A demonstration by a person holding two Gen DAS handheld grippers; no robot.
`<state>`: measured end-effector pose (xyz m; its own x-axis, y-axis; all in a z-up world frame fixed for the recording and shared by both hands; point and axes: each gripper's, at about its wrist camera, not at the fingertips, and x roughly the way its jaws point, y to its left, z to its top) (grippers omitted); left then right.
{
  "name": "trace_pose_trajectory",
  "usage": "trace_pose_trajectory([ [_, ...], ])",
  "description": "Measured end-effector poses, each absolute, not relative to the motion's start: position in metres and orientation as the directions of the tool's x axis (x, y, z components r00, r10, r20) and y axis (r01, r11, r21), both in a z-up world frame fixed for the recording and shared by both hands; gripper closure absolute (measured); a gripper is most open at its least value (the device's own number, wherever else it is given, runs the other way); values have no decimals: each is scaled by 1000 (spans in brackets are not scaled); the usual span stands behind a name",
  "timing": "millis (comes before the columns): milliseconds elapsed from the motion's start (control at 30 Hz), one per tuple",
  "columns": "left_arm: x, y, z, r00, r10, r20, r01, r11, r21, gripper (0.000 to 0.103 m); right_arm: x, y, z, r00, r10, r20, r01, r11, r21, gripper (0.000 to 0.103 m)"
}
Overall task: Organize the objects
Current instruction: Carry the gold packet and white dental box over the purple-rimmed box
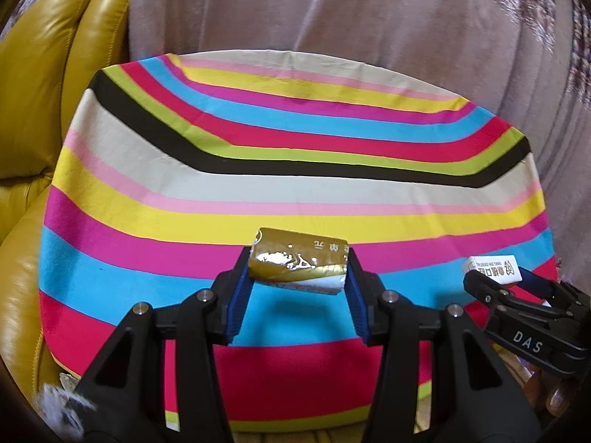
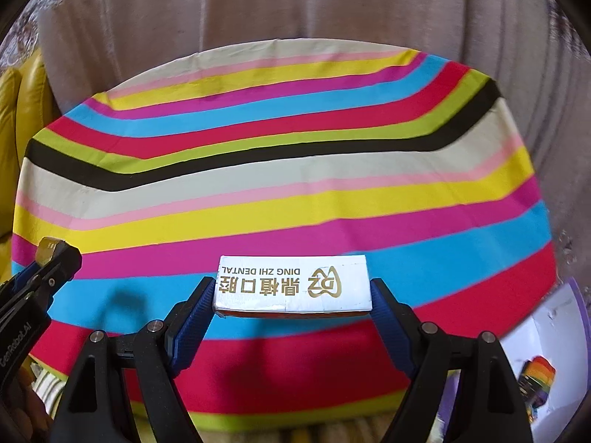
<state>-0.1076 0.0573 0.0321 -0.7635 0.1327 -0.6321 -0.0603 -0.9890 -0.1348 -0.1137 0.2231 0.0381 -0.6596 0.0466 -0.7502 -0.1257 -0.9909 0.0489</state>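
The left gripper (image 1: 299, 269) is clamped on a gold pack (image 1: 299, 260), its blue pads (image 1: 242, 288) pressing both short ends, and holds it above the striped cloth (image 1: 295, 147). The right gripper (image 2: 291, 293) squeezes a white box (image 2: 291, 284) printed "DING ZHI DENTAL" end to end, also lifted off the cloth. The 2 grippers sit side by side near the cloth's front edge. A yellow sofa (image 1: 48, 92) stands at left, a pink curtain (image 1: 332, 11) behind.

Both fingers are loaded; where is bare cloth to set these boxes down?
The striped cloth lies bare from the black stripe to its far edge by the curtain. Crowded only near, around the gold box and white box.
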Motion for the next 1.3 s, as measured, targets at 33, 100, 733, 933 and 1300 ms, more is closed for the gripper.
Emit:
trace_pose_trajectory([
  [33, -106, 62, 33, -762, 140, -632, -71, -988, -134, 52, -110, 228, 39, -658, 53, -751, -135, -990, 48, 21],
  [100, -102, 72, 35, -758, 159, -632, -93, -986, -137, 52, -101, 237, 40, -655, 63, -753, -151, -987, 49, 21],
  [733, -68, 160, 49, -709, 306, -635, -313, -944, -106, 52, -18, 325, 51, -606, 214, -766, -336, -942, 3, 21],
  [933, -55, 196, 51, -655, 382, -652, -401, -907, -129, 52, 6, 353, 55, -581, 271, -767, -397, -917, -23, 21],
  [1300, -24, 269, 55, -546, 492, -678, -566, -813, -134, 52, 58, 413, 51, -511, 347, -786, -518, -854, -41, 21],
])
